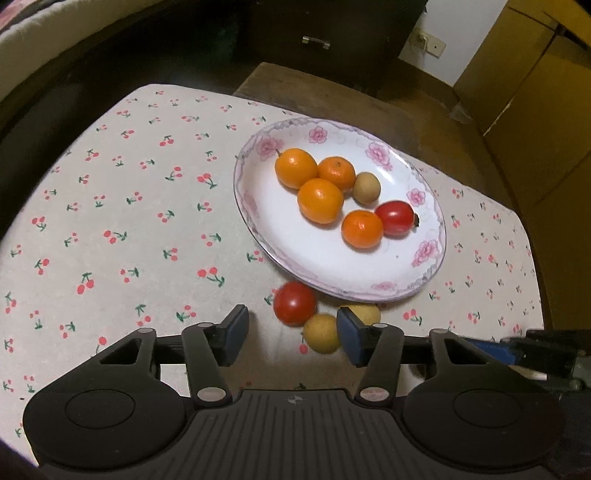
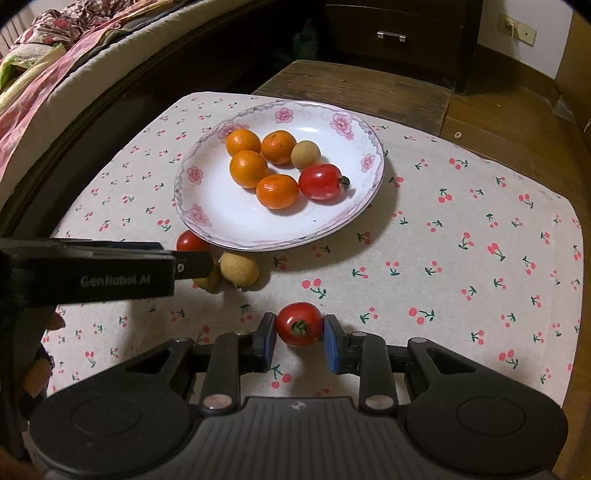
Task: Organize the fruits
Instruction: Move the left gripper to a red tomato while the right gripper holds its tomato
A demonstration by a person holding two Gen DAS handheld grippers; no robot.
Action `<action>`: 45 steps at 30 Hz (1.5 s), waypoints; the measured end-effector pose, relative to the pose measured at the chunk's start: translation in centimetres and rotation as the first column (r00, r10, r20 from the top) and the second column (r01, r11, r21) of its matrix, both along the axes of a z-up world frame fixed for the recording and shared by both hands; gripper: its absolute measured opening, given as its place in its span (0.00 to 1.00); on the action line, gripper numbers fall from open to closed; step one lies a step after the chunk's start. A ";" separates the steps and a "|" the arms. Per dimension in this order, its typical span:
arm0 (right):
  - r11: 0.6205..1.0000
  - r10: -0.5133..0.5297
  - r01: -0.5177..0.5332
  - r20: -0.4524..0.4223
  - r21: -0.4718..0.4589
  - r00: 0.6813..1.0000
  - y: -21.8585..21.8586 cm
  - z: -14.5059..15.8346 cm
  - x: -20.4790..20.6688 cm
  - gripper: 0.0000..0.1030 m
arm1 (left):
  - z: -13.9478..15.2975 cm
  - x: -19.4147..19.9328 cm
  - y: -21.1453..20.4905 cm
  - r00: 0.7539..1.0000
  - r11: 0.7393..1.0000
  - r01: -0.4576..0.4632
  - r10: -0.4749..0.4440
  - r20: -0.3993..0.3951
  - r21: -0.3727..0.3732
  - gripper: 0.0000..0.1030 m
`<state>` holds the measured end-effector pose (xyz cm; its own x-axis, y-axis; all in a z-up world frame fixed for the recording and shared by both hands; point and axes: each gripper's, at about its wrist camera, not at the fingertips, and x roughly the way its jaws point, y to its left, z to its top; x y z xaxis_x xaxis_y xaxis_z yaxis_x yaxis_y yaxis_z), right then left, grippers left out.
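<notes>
A floral plate (image 1: 258, 221) (image 2: 207, 206) holds several small oranges (image 1: 320, 200) (image 2: 248, 168), a tan longan (image 1: 366, 187) (image 2: 305, 154) and a red tomato (image 1: 393, 217) (image 2: 320, 181). In front of the plate lie a red tomato (image 1: 294, 302) (image 2: 190, 242) and two tan longans (image 1: 321, 333) (image 2: 239, 269). My left gripper (image 1: 291, 330) is open, its fingers on either side of that tomato and the near longan. My right gripper (image 2: 300, 334) is shut on another red tomato (image 2: 299, 324) just above the cloth.
A cherry-print cloth (image 1: 129, 221) (image 2: 461, 240) covers the small wooden table (image 2: 351, 85). A bed (image 2: 55, 74) runs along the left. A dark drawer cabinet (image 2: 399, 33) stands behind. My left gripper's body (image 2: 92, 273) crosses the right wrist view at left.
</notes>
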<state>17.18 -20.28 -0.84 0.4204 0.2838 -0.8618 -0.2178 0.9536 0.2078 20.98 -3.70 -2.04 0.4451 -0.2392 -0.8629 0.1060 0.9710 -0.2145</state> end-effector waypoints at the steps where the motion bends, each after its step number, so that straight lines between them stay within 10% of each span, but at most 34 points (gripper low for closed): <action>1: 1.000 0.000 0.000 0.000 0.000 1.000 0.0 0.0 0.0 0.27 | 0.0 0.2 0.0 1.000 1.000 -0.004 0.004 0.003 0.001 0.59; 14: 1.000 0.004 -0.004 -0.006 0.001 1.000 0.3 -0.5 -0.2 0.27 | -1.0 1.1 -0.3 1.000 0.999 0.021 -0.021 -0.002 -0.036 0.58; 32: 1.000 0.023 -0.023 -0.008 -0.004 1.000 0.8 -0.4 -0.4 0.27 | 0.4 -1.9 0.7 0.996 0.996 0.088 -0.088 0.011 -0.005 0.33; 45: 1.000 0.024 -0.023 -0.009 0.002 1.000 0.8 -0.6 -0.1 0.27 | 0.0 -0.4 0.4 0.997 0.996 0.081 -0.081 0.009 -0.023 0.40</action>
<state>17.10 -19.49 -1.46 0.4057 0.2952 -0.8650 -0.2382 0.9479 0.2117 20.53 -3.35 -2.08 0.4304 -0.2953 -0.8529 0.1862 0.9537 -0.2362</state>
